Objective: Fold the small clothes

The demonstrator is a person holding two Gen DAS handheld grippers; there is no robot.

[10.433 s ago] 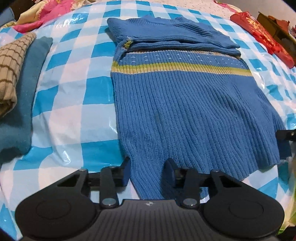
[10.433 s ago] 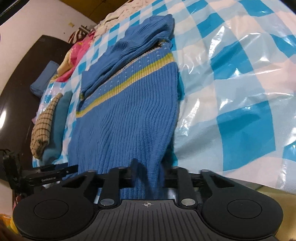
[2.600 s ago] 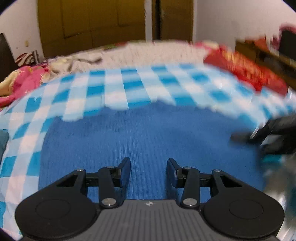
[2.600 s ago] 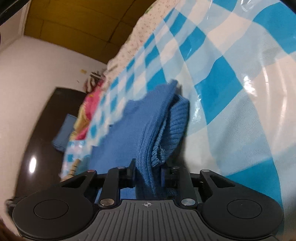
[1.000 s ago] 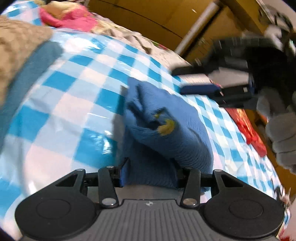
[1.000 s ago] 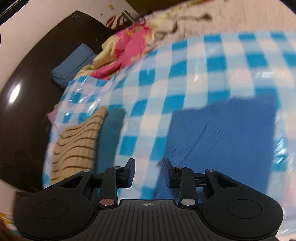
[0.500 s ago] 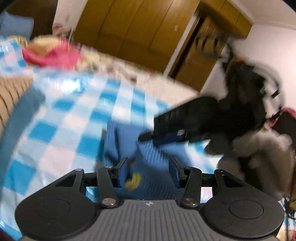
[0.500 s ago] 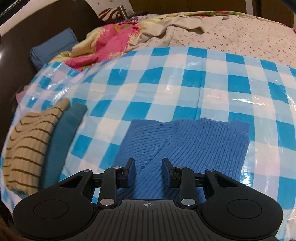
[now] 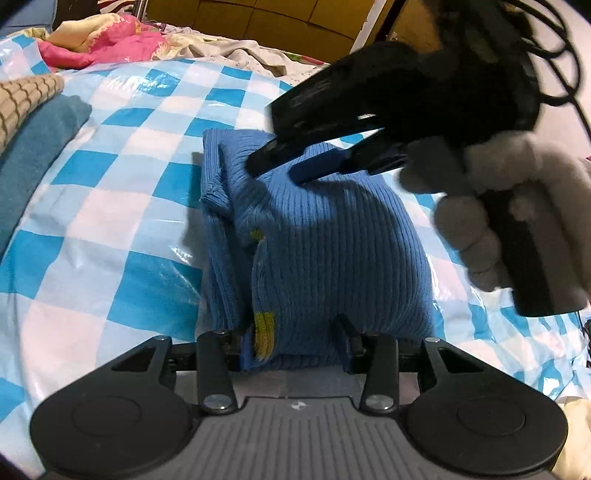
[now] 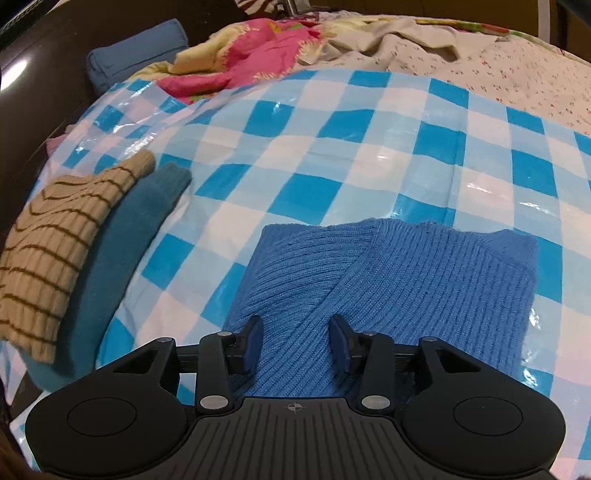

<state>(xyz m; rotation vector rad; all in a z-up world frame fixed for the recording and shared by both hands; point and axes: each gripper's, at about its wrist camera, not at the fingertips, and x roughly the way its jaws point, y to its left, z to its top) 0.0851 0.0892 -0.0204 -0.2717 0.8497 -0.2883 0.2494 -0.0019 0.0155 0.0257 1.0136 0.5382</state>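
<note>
The blue knit sweater [image 9: 332,251] lies folded into a thick bundle on the blue-and-white checked sheet [image 9: 110,155]. A yellow-green stripe shows at its near edge. My left gripper [image 9: 293,347] is open, its jaws either side of the bundle's near edge. The right gripper [image 9: 280,168], held in a grey-gloved hand [image 9: 480,229], hovers open over the bundle's far end. In the right wrist view the folded sweater [image 10: 406,273] lies flat under my open right gripper [image 10: 295,343].
A tan striped knit [image 10: 55,236] lies on a teal garment [image 10: 125,251] at the left. Pink and cream cloth [image 10: 251,55] and a blue pillow [image 10: 136,48] lie at the far side. A wooden wardrobe [image 9: 295,18] stands behind.
My left gripper has dropped lower and closer to the bundle's near edge. The right gripper has lowered closer over the bundle. The sweater stays folded.
</note>
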